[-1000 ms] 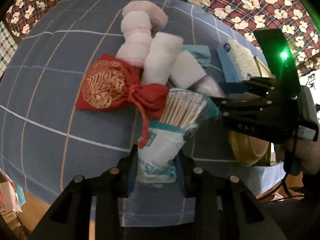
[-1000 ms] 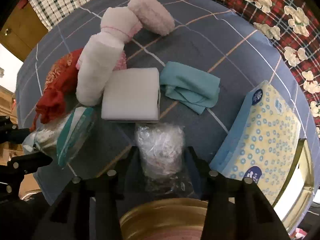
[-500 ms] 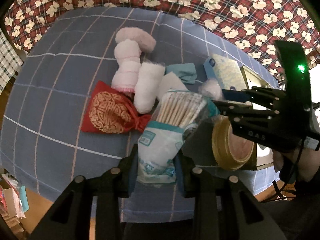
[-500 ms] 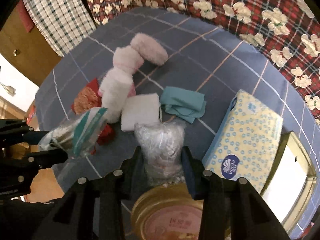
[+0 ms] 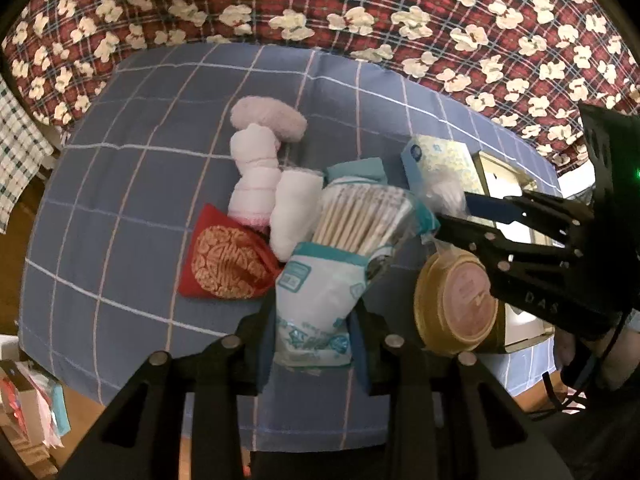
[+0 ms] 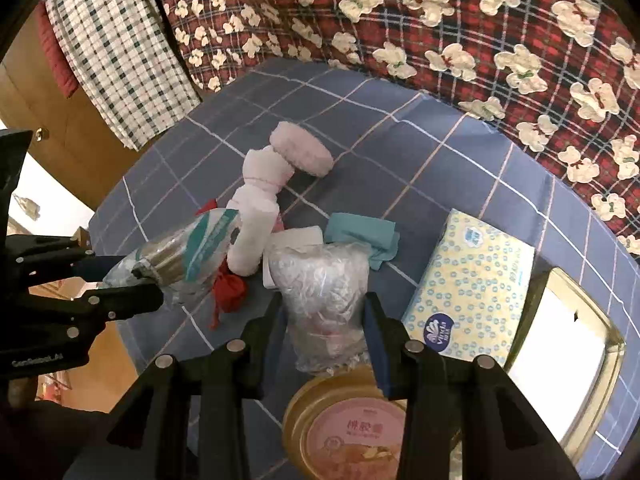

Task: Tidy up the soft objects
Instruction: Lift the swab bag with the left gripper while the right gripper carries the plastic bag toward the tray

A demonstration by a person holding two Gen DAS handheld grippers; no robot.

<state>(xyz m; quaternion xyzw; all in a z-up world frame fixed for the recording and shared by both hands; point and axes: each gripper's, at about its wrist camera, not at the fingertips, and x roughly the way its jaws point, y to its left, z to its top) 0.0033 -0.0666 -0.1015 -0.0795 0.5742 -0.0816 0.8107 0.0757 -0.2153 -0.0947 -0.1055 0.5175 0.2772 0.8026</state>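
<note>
My left gripper point(image 5: 314, 344) is shut on a bag of cotton swabs point(image 5: 336, 264) and holds it above the blue checked cloth point(image 5: 120, 184). My right gripper point(image 6: 324, 332) is shut on a clear plastic bag of white stuff point(image 6: 320, 280), also lifted; it shows in the left wrist view point(image 5: 446, 192). On the cloth lie a red drawstring pouch point(image 5: 224, 260), rolled pink-white socks point(image 5: 256, 168), a pink puff point(image 6: 302, 148), a white rolled towel point(image 5: 294, 208), a white sponge block point(image 6: 298, 234) and a teal cloth point(image 6: 364, 236).
A yellow-blue tissue pack point(image 6: 476, 288) lies right of the pile. A round gold tin point(image 6: 348, 424) stands at the near edge, an open gold rectangular tin point(image 6: 568, 356) at the right. A red floral quilt point(image 6: 440, 20) lies behind the table.
Both grippers have risen and pulled back from the table, each lifting its bag. The pile on the cloth has not moved.
</note>
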